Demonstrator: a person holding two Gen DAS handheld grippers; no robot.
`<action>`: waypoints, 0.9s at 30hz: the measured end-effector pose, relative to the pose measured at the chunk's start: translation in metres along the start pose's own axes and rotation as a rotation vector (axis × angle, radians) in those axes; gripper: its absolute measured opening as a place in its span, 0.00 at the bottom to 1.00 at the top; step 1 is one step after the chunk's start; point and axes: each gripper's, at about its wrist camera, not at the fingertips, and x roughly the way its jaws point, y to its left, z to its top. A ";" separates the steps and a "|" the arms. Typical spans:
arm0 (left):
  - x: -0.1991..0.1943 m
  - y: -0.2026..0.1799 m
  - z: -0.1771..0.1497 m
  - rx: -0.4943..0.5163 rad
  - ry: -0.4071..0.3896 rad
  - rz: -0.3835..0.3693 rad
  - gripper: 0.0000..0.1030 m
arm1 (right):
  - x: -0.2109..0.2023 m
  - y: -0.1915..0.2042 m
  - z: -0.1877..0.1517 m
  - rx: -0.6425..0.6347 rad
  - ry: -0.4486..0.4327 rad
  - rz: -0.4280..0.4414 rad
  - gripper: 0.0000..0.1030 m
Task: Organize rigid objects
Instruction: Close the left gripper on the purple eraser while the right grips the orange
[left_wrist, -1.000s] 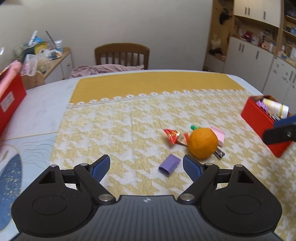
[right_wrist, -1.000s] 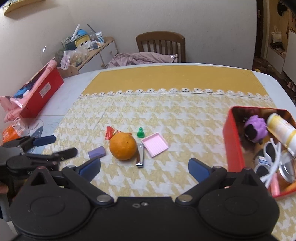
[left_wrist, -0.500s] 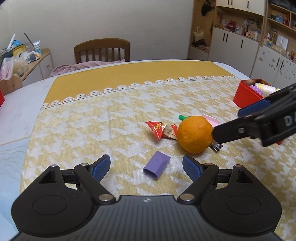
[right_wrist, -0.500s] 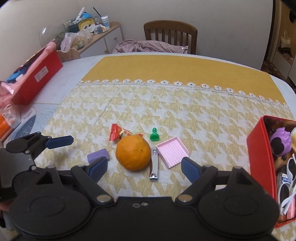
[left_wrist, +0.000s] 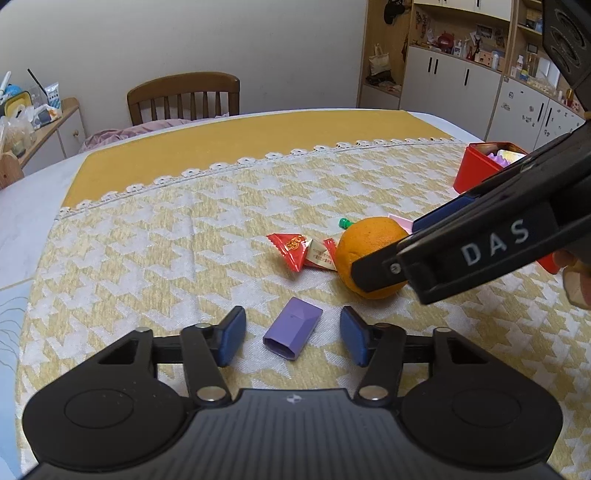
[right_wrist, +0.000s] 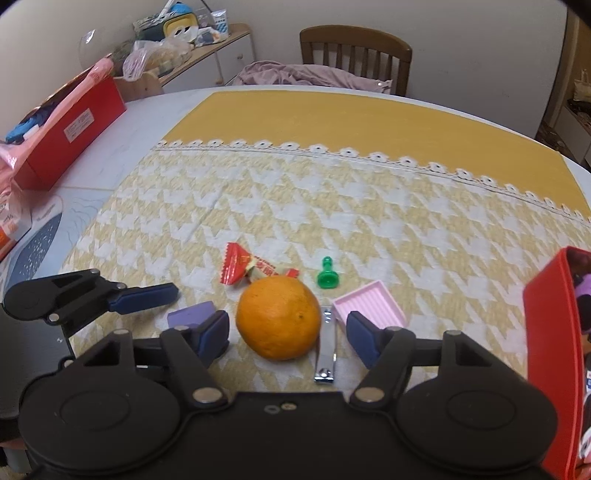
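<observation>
A small purple box (left_wrist: 291, 331) lies on the yellow houndstooth cloth between the fingers of my left gripper (left_wrist: 291, 339). Its jaws are closing, and the blue pads stand clear of the box on both sides. An orange (right_wrist: 279, 317) sits between the fingers of my right gripper (right_wrist: 287, 338), with a metal nail clipper (right_wrist: 327, 343) just inside the right pad. Those jaws are closing too, with gaps on both sides of the fruit. In the left wrist view, the right gripper (left_wrist: 406, 240) reaches in from the right around the orange (left_wrist: 369, 243).
A red candy wrapper (right_wrist: 243, 266), a green pin (right_wrist: 327, 275) and a pink tray (right_wrist: 369, 308) lie just beyond the orange. A red tin (right_wrist: 550, 332) with several items stands at the right. A red box (right_wrist: 70, 125) sits far left, and a chair (right_wrist: 354, 48) stands behind the table.
Both grippers came lower and nearer the cloth, and their jaws narrowed. The left one now brackets the purple box. The right one shifted left to bracket the orange.
</observation>
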 end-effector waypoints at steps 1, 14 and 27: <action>0.001 0.000 0.000 0.002 -0.001 0.005 0.47 | 0.002 0.001 0.000 -0.002 0.002 0.000 0.66; 0.001 -0.011 0.000 0.065 0.000 0.019 0.20 | 0.012 0.010 0.000 -0.028 0.018 -0.025 0.51; -0.009 -0.006 -0.002 -0.016 0.025 0.014 0.20 | -0.008 0.004 -0.014 -0.001 0.015 -0.028 0.51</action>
